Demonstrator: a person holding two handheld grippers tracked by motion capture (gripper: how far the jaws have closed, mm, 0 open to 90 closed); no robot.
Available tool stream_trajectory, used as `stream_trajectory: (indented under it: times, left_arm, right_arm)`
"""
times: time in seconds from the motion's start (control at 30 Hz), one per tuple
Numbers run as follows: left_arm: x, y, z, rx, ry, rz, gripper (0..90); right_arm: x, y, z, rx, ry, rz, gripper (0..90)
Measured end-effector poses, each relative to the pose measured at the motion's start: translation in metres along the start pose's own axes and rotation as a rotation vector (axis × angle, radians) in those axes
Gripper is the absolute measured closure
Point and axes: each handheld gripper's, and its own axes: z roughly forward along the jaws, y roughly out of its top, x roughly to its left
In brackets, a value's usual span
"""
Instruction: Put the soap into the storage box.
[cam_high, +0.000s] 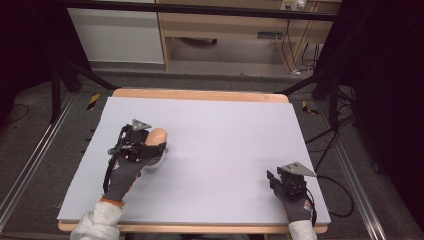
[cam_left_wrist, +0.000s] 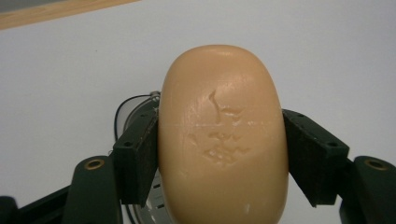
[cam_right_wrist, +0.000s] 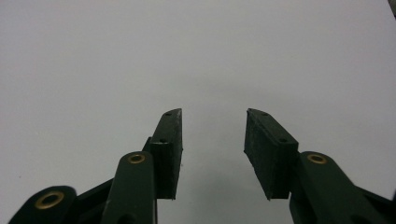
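On the left of the table (cam_high: 210, 120), the left gripper (cam_left_wrist: 219, 154) clamps both pads on a tan bar of soap (cam_left_wrist: 223, 135) over a metal dish (cam_left_wrist: 140, 116), while the right gripper (cam_right_wrist: 212, 135) rests near the right edge, jaws apart and empty.

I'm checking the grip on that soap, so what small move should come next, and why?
Probably carry the soap on over the metal thing under it. The left gripper is clamped on both its sides; the right gripper is open, holding nothing.
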Motion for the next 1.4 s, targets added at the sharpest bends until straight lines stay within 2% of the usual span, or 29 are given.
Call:
stream_trajectory:
  times: [0.13,0.43,0.53,0.93,1.4]
  left_arm:
    - [0.007,-0.001,0.005,0.011,0.014,-0.015,31.8]
    - [0.009,-0.002,0.015,0.019,0.029,-0.017,31.8]
    - [0.011,-0.005,0.019,0.023,0.030,-0.032,31.8]
    - [0.016,-0.013,0.027,0.037,0.037,-0.050,31.8]
    - [0.019,-0.019,0.040,0.070,0.051,-0.059,31.8]
  right_arm:
    - [0.000,0.000,0.000,-0.001,0.001,-0.001,55.9]
    - [0.000,0.000,0.000,-0.004,0.006,-0.004,55.5]
    - [0.001,0.000,0.001,-0.001,0.005,-0.012,55.6]
    - [0.002,0.000,0.002,0.002,0.010,-0.011,55.6]
    - [0.003,0.000,0.002,0.008,0.009,-0.008,55.6]
